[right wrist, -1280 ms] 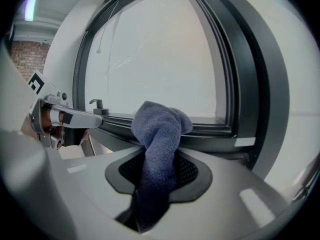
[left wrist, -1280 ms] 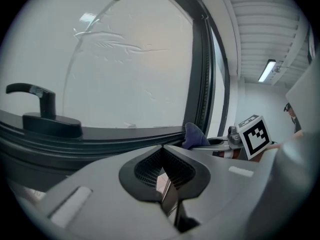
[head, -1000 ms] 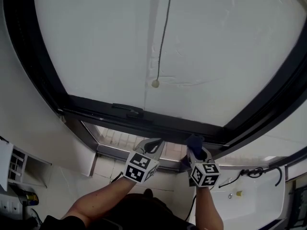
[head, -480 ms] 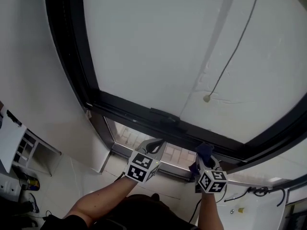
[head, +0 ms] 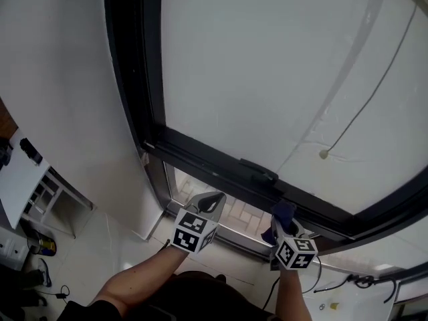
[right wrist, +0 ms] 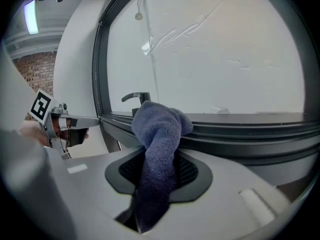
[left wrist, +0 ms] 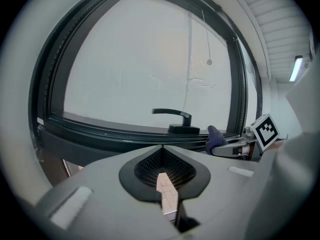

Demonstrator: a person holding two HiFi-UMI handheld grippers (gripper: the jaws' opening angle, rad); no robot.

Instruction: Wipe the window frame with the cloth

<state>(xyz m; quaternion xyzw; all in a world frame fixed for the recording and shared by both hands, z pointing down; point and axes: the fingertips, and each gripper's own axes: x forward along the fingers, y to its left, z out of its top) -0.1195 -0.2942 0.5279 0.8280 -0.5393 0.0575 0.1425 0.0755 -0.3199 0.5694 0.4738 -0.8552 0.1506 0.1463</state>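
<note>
Right tongs point(right wrist: 159, 156) pinch a blue-grey terry cloth point(right wrist: 161, 129) against the black window frame point(right wrist: 245, 130) ahead; left tongs point(left wrist: 162, 149) closed, empty.

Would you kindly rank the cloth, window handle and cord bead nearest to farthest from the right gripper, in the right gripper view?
1. Cloth, clamped by the right gripper.
2. Window handle, just behind, left.
3. Cord bead, high up the pane.

The bunched blue-purple cloth point(right wrist: 160, 131), pinched in the right claw point(right wrist: 158, 159), touches the dark window frame's point(right wrist: 240, 131) lower rail.
</note>
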